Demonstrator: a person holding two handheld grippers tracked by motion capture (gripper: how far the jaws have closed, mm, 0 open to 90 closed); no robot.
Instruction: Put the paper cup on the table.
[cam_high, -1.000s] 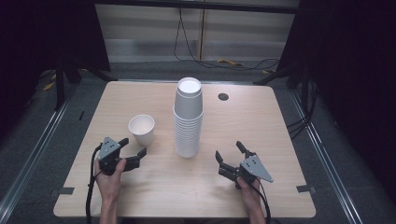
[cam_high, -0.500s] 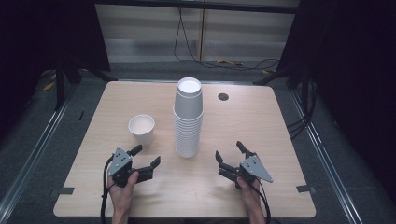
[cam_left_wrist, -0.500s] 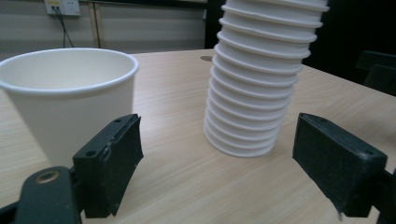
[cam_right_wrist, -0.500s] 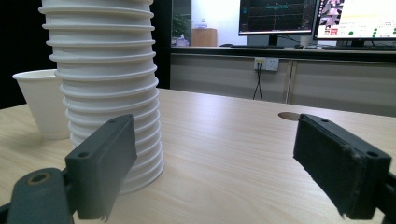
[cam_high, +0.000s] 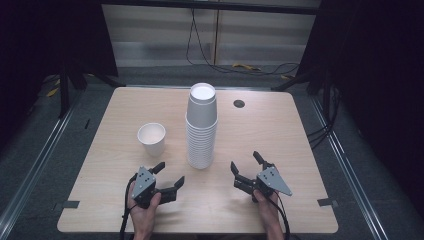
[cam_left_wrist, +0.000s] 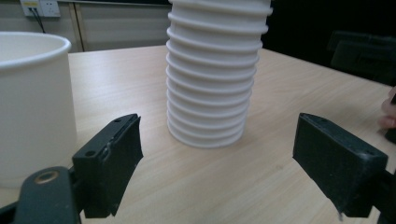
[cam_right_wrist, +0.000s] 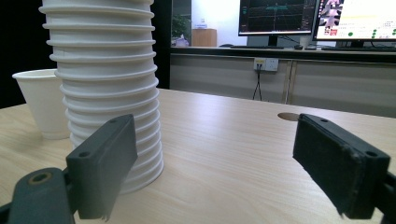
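A tall stack of white paper cups (cam_high: 201, 127) stands upside down at the middle of the wooden table (cam_high: 280, 135). A single white cup (cam_high: 151, 138) stands upright to its left. My left gripper (cam_high: 169, 175) rests near the front edge, open and empty, below the single cup and left of the stack. My right gripper (cam_high: 245, 167) is open and empty at the stack's front right. In the left gripper view the stack (cam_left_wrist: 212, 74) is straight ahead and the single cup (cam_left_wrist: 32, 102) is close at the left. The right gripper view has the stack (cam_right_wrist: 105, 79) at the left, the single cup (cam_right_wrist: 41, 100) behind it.
A small dark round hole (cam_high: 239, 103) sits in the tabletop at the back right of the stack. Dark floor with metal rails (cam_high: 35, 165) surrounds the table. Monitors (cam_right_wrist: 317, 18) stand on a far counter in the right gripper view.
My left gripper has moved right and toward the front edge, away from the single cup, turning to face the stack. The right gripper has stayed in place.
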